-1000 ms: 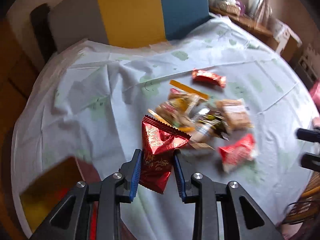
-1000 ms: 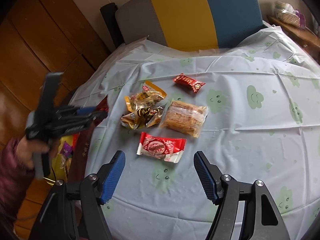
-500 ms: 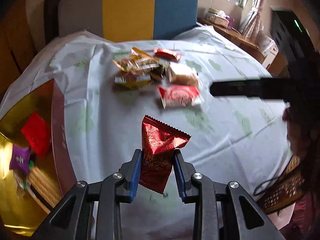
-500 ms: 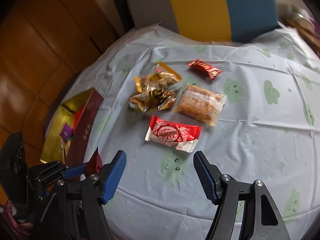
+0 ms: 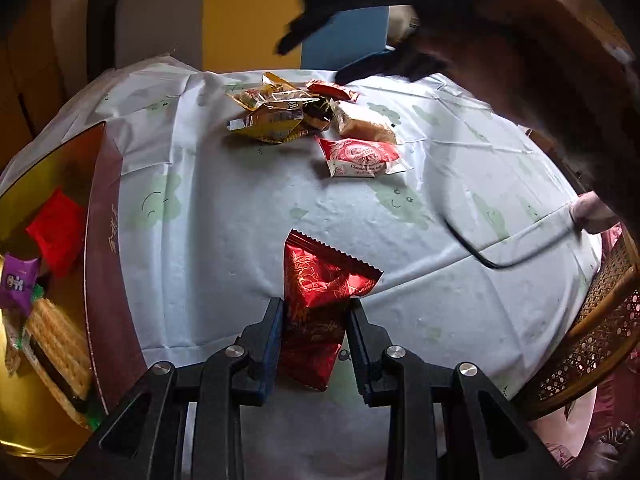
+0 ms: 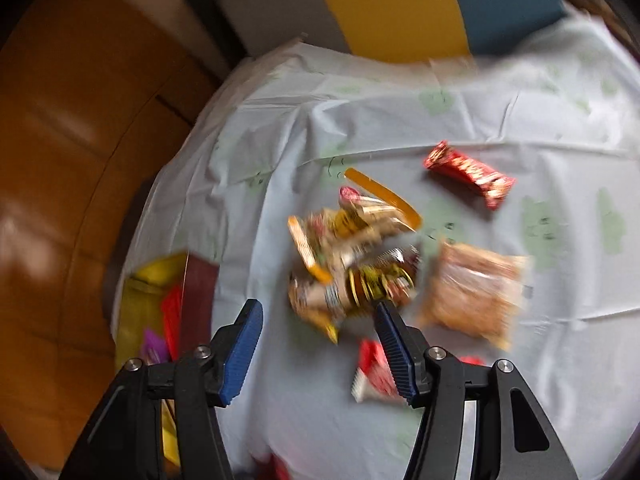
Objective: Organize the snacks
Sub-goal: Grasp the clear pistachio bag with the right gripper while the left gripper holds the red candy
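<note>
Both grippers tilt down over the cloth-covered table (image 5: 224,208), the left gripper (image 5: 316,316) pinching a glossy red packet (image 5: 320,300) with a zigzag edge, the right gripper (image 6: 320,320), closing, empty above crinkly wrappers (image 6: 352,256).

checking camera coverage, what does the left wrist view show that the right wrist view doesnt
Left wrist only: the left gripper shut on a dark red foil packet, a woven cane chair, and a ridged cracker pack in the gold-lined box.

Right wrist only: the right gripper, open with nothing between its pads; its jaws have just been closing.

Both: the red-and-white wrapped snack and the gold wrapper pile.
</note>
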{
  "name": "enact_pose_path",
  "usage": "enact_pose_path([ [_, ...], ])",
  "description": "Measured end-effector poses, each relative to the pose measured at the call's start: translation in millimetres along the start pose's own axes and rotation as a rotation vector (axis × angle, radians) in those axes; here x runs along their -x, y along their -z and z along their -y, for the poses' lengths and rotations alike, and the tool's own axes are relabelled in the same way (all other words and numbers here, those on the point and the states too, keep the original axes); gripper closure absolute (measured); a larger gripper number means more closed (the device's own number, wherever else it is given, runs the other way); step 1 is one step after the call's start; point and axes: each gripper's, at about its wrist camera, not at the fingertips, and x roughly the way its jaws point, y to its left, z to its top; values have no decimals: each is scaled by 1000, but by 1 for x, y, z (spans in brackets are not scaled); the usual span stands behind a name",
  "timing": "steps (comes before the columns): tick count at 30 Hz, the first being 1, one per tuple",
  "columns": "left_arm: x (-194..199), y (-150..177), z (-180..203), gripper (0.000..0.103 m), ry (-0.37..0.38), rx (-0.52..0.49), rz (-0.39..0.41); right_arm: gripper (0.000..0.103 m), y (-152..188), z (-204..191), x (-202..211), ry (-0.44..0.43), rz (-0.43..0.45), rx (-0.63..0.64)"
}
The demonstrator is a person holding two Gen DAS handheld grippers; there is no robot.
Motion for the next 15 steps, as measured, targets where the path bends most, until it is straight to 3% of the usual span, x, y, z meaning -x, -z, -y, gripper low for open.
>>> enact_pose_path([
  [8,1,5,-9,72,50,28,31,39,-40,12,-69,131,-37,-192],
  [11,1,6,-11,72,61,32,37,34,-47,0,-76,184,-14,-137],
  [15,0,7,-11,72,68,37,35,52,-51,-28,-86,311,25,63],
])
